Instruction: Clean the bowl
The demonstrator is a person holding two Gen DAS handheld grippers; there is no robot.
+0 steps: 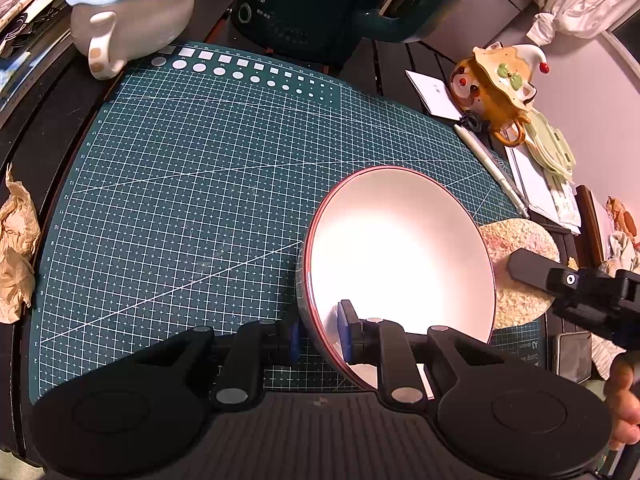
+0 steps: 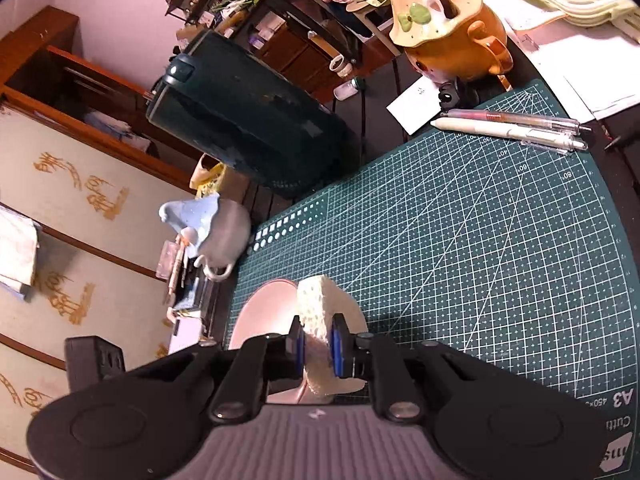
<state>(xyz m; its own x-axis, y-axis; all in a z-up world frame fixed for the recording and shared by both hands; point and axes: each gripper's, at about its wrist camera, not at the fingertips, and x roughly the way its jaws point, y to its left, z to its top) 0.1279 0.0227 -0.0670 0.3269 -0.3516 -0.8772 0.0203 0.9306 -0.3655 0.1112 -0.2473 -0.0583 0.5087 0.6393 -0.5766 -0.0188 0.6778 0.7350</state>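
Note:
A white bowl (image 1: pixel 400 248) with a red rim and grey outside is tilted up on the green cutting mat (image 1: pixel 192 184). My left gripper (image 1: pixel 320 334) is shut on its near rim, one blue pad inside and one outside. Behind the bowl's right edge a pale yellow sponge (image 1: pixel 516 276) shows, held by my right gripper (image 1: pixel 520 266). In the right wrist view the right gripper (image 2: pixel 318 342) is shut on the sponge (image 2: pixel 320 312), which stands on edge beside the bowl (image 2: pixel 264 316).
A blue-lidded grey pot (image 1: pixel 132 16), a dark green appliance (image 1: pixel 312 4) and an orange lidded pot (image 1: pixel 496 84) ring the mat's far side. Pens (image 2: pixel 512 126) and papers lie at its right edge. Crumpled brown paper (image 1: pixel 16 248) sits at the left. A hand (image 1: pixel 624 400) shows at right.

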